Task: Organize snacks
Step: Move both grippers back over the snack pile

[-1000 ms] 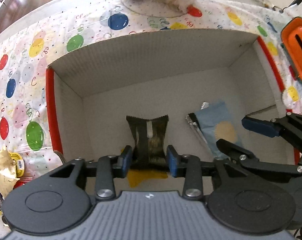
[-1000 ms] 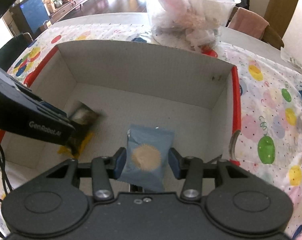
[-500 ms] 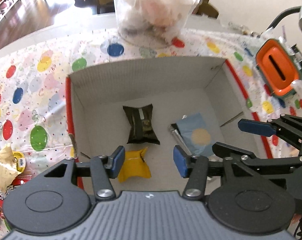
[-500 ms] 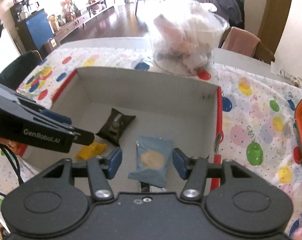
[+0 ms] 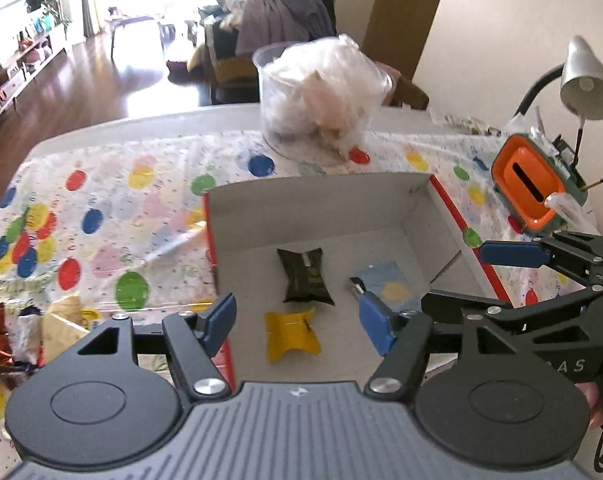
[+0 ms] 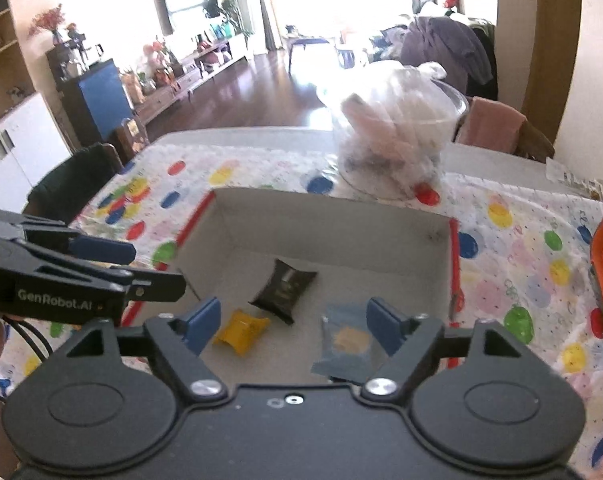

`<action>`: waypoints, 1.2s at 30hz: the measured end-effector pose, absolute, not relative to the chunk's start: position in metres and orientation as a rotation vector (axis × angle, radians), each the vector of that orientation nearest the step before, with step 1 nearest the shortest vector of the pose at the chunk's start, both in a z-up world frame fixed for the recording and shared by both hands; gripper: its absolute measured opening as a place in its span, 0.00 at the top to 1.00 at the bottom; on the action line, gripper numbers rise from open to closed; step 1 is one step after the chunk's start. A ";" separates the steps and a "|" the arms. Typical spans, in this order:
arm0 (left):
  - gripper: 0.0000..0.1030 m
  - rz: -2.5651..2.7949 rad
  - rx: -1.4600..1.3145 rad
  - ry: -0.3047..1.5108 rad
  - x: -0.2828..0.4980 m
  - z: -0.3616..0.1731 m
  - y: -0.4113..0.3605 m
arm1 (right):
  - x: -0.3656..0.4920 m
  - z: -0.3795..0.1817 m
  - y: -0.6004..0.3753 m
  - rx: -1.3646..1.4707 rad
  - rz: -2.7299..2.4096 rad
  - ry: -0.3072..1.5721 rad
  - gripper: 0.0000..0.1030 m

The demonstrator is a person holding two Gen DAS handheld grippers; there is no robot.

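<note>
A white cardboard box with red edges sits on the spotted tablecloth. On its floor lie a dark snack packet, a yellow packet and a light blue packet. My left gripper hovers above the box's near side, its jaws opening with nothing between the pads. My right gripper hovers above the box too, jaws opening and empty. The left gripper shows in the right wrist view, and the right gripper in the left wrist view.
A clear tub of wrapped items stands behind the box. An orange container and a desk lamp stand at the right. Loose snack wrappers lie on the cloth left of the box.
Both grippers let go of their packets, the left of the dark one and the right of the blue one. Both rose and pulled back from the box with jaws widening.
</note>
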State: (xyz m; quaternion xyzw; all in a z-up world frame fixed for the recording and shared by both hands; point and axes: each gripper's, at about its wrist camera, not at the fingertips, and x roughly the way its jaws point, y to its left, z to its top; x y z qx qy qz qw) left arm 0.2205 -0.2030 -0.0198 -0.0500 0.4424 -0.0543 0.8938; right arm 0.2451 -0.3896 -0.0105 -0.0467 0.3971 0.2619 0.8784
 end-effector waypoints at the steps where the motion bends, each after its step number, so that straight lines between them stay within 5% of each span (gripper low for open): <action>1: 0.32 -0.108 -0.108 0.907 0.215 -0.018 -0.199 | 0.242 -0.009 -0.387 -0.093 0.552 0.817 0.17; 11: 0.23 -0.058 -0.151 0.803 0.163 -0.008 -0.137 | 0.211 -0.001 -0.341 -0.083 0.610 0.781 0.01; 36: 0.20 -0.076 -0.090 0.862 0.079 -0.063 0.053 | 0.171 -0.063 -0.160 -0.107 0.516 0.822 0.00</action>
